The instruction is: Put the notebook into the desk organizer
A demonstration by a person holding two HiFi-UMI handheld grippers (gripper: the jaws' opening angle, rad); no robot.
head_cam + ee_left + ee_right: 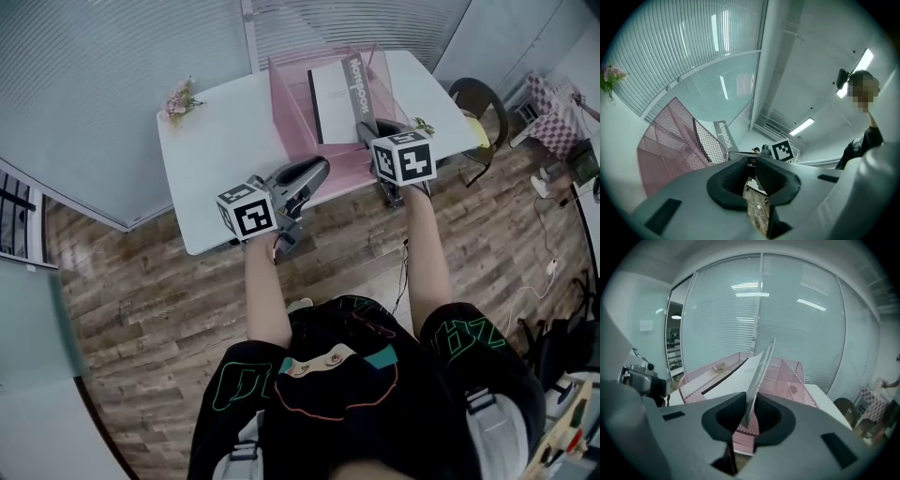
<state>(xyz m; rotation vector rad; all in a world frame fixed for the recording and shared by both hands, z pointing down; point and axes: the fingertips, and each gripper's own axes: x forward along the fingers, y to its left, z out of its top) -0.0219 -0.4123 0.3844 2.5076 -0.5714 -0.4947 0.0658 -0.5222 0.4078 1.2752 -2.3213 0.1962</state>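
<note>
The notebook stands upright inside the desk organizer, apparently delivered. The right gripper fingers sit slack around its near edge. The left gripper fingers are narrowly parted and empty beside the organizer.

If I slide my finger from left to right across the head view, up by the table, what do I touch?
flowers → left gripper → notebook → right gripper → chair. The pink organizer is left out because it stretches behind several of these.
</note>
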